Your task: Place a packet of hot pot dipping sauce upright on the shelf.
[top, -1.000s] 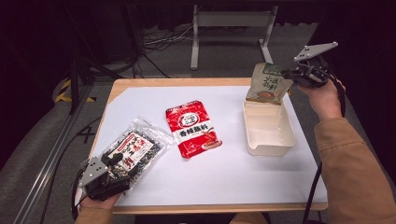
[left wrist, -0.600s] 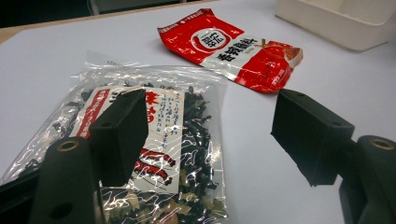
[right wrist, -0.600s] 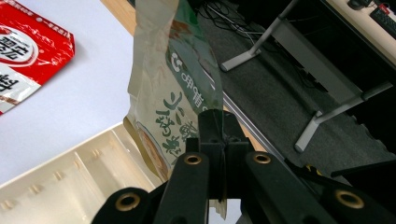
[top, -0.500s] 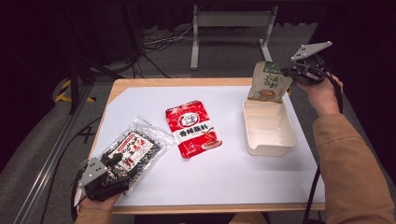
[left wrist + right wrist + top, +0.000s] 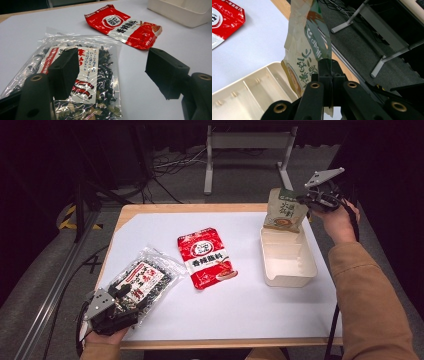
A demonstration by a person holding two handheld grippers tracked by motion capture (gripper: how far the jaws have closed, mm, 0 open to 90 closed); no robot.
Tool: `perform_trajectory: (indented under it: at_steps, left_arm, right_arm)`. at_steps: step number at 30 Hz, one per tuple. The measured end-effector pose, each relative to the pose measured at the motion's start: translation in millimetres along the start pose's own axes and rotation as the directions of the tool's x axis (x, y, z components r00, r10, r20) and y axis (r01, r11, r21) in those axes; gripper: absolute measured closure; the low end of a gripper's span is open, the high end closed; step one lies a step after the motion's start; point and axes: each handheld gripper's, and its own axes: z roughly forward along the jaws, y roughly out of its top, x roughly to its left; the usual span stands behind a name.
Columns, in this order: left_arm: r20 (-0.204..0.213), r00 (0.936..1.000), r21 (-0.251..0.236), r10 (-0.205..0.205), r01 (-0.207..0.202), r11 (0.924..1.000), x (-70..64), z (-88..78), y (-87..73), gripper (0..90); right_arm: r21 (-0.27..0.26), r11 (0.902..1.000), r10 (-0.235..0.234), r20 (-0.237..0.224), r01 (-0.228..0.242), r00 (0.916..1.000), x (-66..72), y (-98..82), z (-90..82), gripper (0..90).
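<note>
The right gripper (image 5: 306,200) pinches the green sachet (image 5: 284,211) by its edge (jaws clenched) so it hangs above the tray (image 5: 290,265); the left gripper (image 5: 117,306) rests released.

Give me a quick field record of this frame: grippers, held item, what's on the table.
right gripper: shut on the green packet, holding it upright over the far end of the tray
tray: cream, divided, nothing lying in it
left gripper: open, jaws over the near end of the seaweed bag, not gripping
red packet: flat, mid-table, untouched
table: white sheet on wood
</note>
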Motion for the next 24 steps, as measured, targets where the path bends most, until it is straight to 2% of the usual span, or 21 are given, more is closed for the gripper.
perform_trajectory:
  at_steps: [16,24]
  left_arm:
    - [0.006,1.0000,0.001,0.000,0.000,1.0000,0.1,1.2,0.5,27.6]
    - [0.011,0.9999,0.005,0.003,-0.003,1.0000,0.0,2.6,1.0,27.5]
  right_arm:
    - [0.031,0.9995,0.009,-0.041,-0.008,0.9991,7.1,-9.0,16.8,89.3]
    - [0.044,0.9987,0.030,-0.057,-0.027,0.9979,12.6,-14.9,26.5,89.0]
